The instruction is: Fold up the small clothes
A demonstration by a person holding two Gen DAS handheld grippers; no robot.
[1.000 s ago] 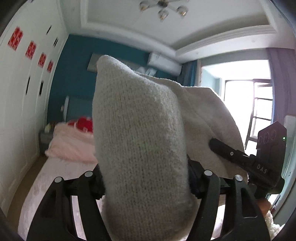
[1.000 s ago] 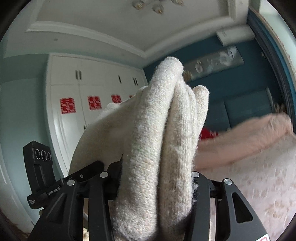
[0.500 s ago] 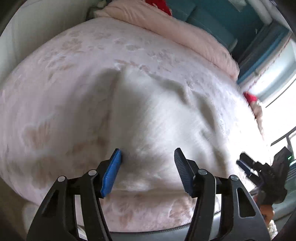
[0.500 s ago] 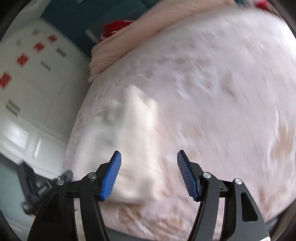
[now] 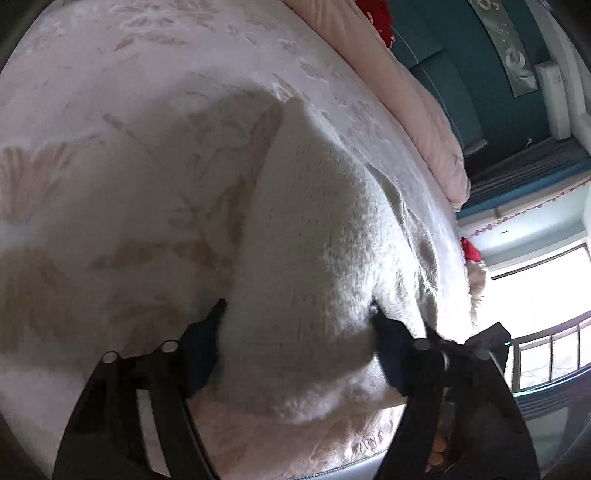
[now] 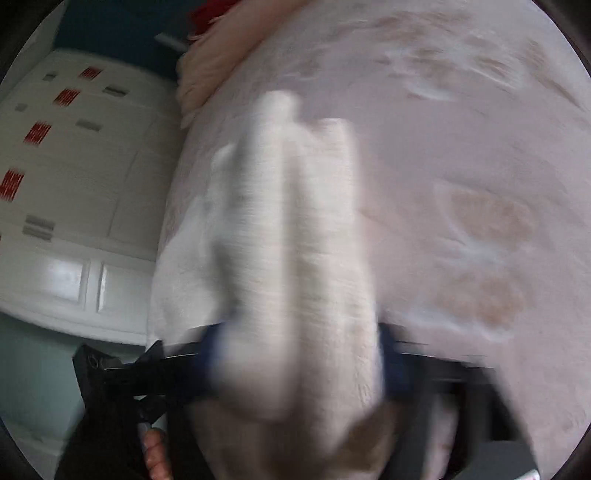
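Observation:
A cream knitted garment [image 5: 314, 258] lies bunched on the pink patterned bed [image 5: 110, 166]. My left gripper [image 5: 295, 317] has its jaws wide on either side of the garment's near edge, fabric bulging between them. In the blurred right wrist view the same garment [image 6: 295, 240] lies between the jaws of my right gripper [image 6: 299, 350], which also stand wide apart around the fabric. The other gripper shows at the lower left [image 6: 110, 369].
A pink duvet [image 5: 406, 92] lies along the far side of the bed with a red item [image 5: 380, 14] beyond it. A teal wall and window are at the right. White wardrobe doors [image 6: 74, 184] stand left of the bed.
A second ago both grippers held the garment up in the air. Then they laid it on the bed and opened. Now both have moved forward so the fabric sits between the jaws again.

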